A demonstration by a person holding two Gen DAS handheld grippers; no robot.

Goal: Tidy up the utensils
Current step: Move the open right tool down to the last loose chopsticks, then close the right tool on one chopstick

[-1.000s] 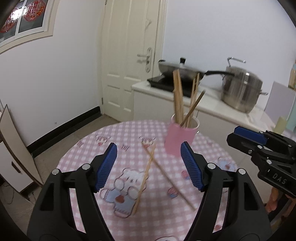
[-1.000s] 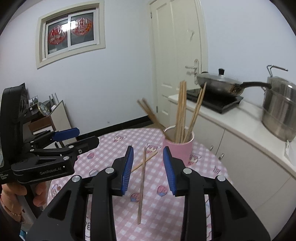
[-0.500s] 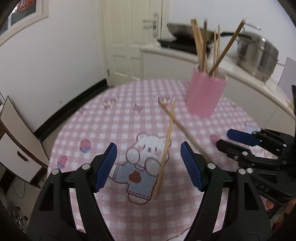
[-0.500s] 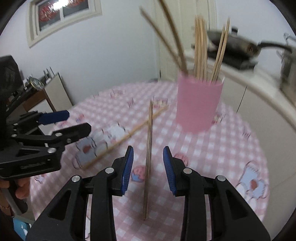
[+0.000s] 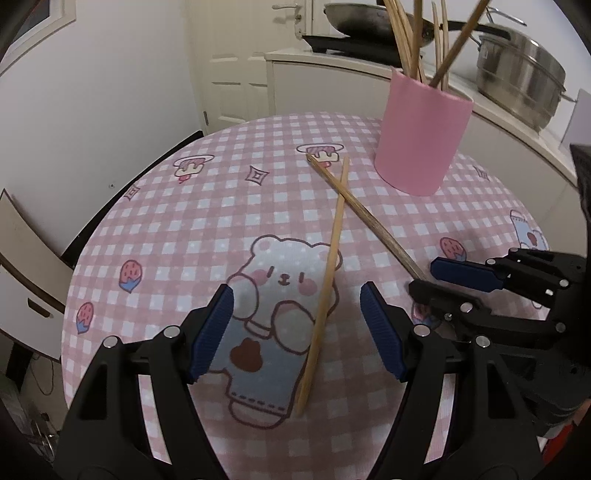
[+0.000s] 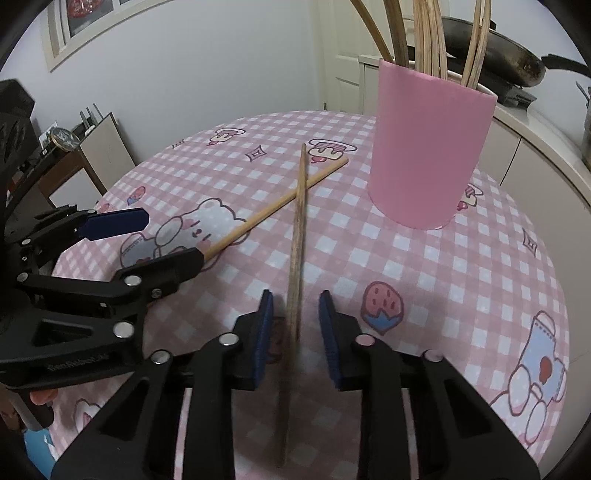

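Two wooden chopsticks lie crossed on the round pink checked table [image 5: 177, 229]. The lighter chopstick [image 5: 325, 280] runs between the blue pads of my open left gripper [image 5: 295, 328]. The darker chopstick [image 6: 297, 236] runs between the pads of my open right gripper [image 6: 293, 328], which stands low around its near end without touching it. A pink cup [image 5: 423, 133] holding several chopsticks stands upright at the back right; it also shows in the right wrist view [image 6: 428, 147]. Each gripper shows in the other's view, the right [image 5: 458, 284] and the left [image 6: 147, 240].
A counter [image 5: 509, 122] behind the table carries a steel pot [image 5: 517, 81] and a frying pan [image 5: 354, 22] on a hob. A white door [image 5: 236, 66] is at the back. A low cabinet [image 6: 99, 147] stands left of the table.
Both grippers have come down and forward toward the table. Each now straddles one chopstick's near end. The chopsticks and cup have not moved.
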